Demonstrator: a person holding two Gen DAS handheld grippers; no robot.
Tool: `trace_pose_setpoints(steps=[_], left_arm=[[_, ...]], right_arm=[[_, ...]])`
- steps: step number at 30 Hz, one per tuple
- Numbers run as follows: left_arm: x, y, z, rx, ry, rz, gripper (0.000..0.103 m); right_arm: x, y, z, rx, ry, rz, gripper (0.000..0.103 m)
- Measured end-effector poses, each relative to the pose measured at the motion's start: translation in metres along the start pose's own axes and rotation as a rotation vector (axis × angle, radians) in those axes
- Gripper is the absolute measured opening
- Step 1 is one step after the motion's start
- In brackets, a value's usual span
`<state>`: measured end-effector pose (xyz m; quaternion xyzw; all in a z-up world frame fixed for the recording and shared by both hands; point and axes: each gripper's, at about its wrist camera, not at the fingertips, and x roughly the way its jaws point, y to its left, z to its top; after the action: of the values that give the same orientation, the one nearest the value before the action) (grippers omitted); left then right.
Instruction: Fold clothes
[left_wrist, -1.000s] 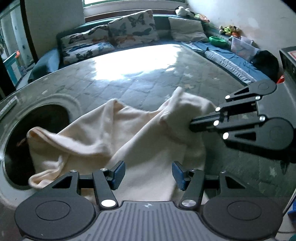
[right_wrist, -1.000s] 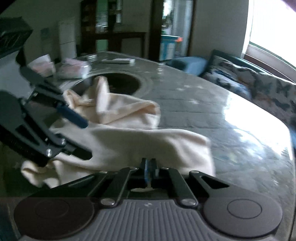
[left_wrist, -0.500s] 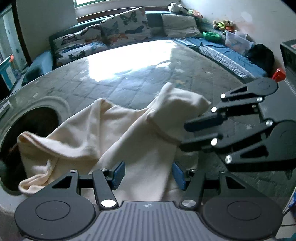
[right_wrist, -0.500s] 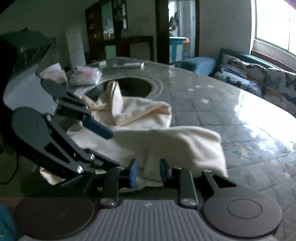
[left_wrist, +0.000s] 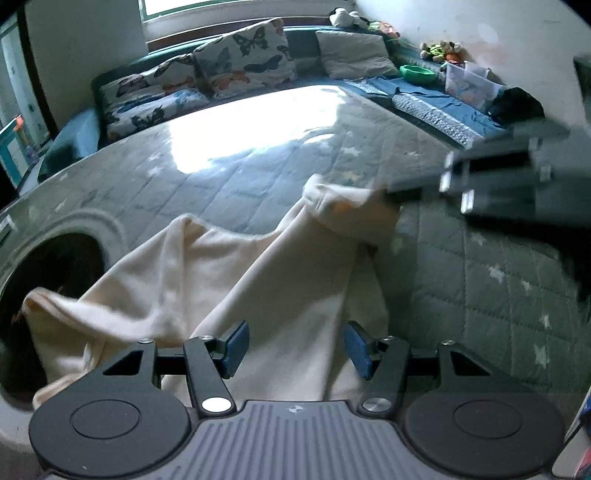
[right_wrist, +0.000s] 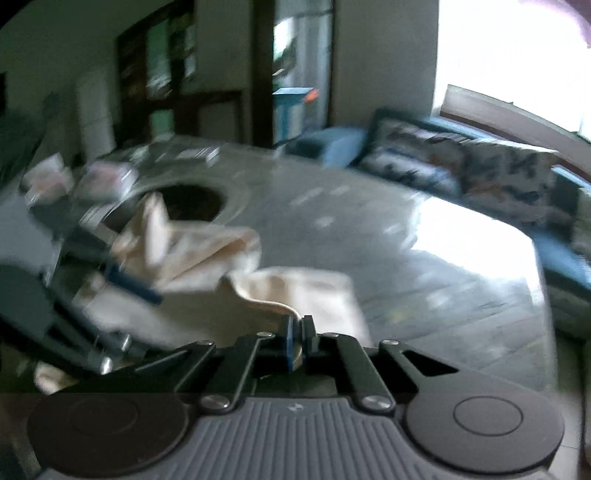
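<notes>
Your right claw (right_wrist: 297, 339) is clenched on an edge of the cream soft fabric garment (left_wrist: 236, 280); your left claw (left_wrist: 293, 349) hangs released, the cloth spread on the quilted grey-green surface (left_wrist: 480, 280) beneath and ahead of it.

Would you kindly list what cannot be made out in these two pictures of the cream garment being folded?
- Right wrist view: the garment, the items at the far left and the left tool are smeared by motion blur.
- Left wrist view: the right tool is a blurred streak, so its grip on the cloth cannot be judged there.
- Left wrist view: the garment's near hem is hidden behind the left tool.
- The round opening is too dark to see inside.
</notes>
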<state>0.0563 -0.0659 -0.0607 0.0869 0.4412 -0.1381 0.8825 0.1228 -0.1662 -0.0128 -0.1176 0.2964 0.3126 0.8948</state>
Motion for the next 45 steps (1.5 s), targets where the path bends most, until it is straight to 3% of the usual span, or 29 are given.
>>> trace_pose_setpoints(steps=[7, 10, 13, 18, 23, 27, 32, 35, 39, 40, 42, 43, 45], left_arm=[[0.021, -0.019, 0.025, 0.019, -0.017, 0.008, 0.060], [0.031, -0.022, 0.033, 0.002, -0.016, 0.026, 0.060], [0.038, -0.024, 0.037, -0.021, -0.025, 0.057, 0.060], [0.051, -0.028, 0.042, -0.016, -0.035, 0.122, 0.059], [0.033, -0.013, 0.037, -0.039, -0.053, 0.091, 0.017], [-0.004, 0.005, 0.023, -0.046, -0.095, 0.071, 0.010], [-0.045, 0.023, 0.006, -0.039, -0.132, 0.070, 0.010], [-0.043, 0.029, -0.001, -0.074, -0.108, 0.075, 0.009], [-0.033, 0.023, -0.002, -0.100, -0.093, 0.009, 0.012], [-0.030, 0.019, 0.000, -0.096, -0.093, -0.010, 0.015], [-0.021, 0.007, 0.009, -0.066, -0.098, -0.019, 0.033], [-0.015, 0.001, 0.012, -0.056, -0.100, -0.016, 0.048], [-0.003, -0.005, 0.018, -0.050, -0.092, -0.009, 0.051]], right_arm=[[-0.006, -0.060, 0.021, 0.075, -0.069, -0.236, 0.004], [0.003, -0.080, 0.021, 0.130, -0.049, -0.291, 0.011], [0.009, -0.084, 0.013, 0.158, -0.035, -0.261, 0.013], [0.019, -0.076, 0.000, 0.163, 0.010, -0.165, 0.031], [0.026, -0.056, -0.010, 0.142, 0.060, -0.068, 0.036], [0.030, -0.033, -0.011, 0.077, 0.078, -0.014, 0.043], [0.042, 0.000, -0.011, -0.026, 0.103, 0.057, 0.049], [0.053, 0.014, -0.014, -0.070, 0.129, 0.049, 0.050], [0.049, 0.014, -0.016, -0.053, 0.121, 0.032, 0.050], [0.049, 0.009, -0.017, -0.043, 0.132, 0.028, 0.050], [0.049, 0.004, -0.020, -0.038, 0.147, 0.014, 0.050], [0.051, -0.002, -0.022, -0.021, 0.158, 0.021, 0.049], [0.051, -0.009, -0.024, 0.008, 0.157, 0.032, 0.048]])
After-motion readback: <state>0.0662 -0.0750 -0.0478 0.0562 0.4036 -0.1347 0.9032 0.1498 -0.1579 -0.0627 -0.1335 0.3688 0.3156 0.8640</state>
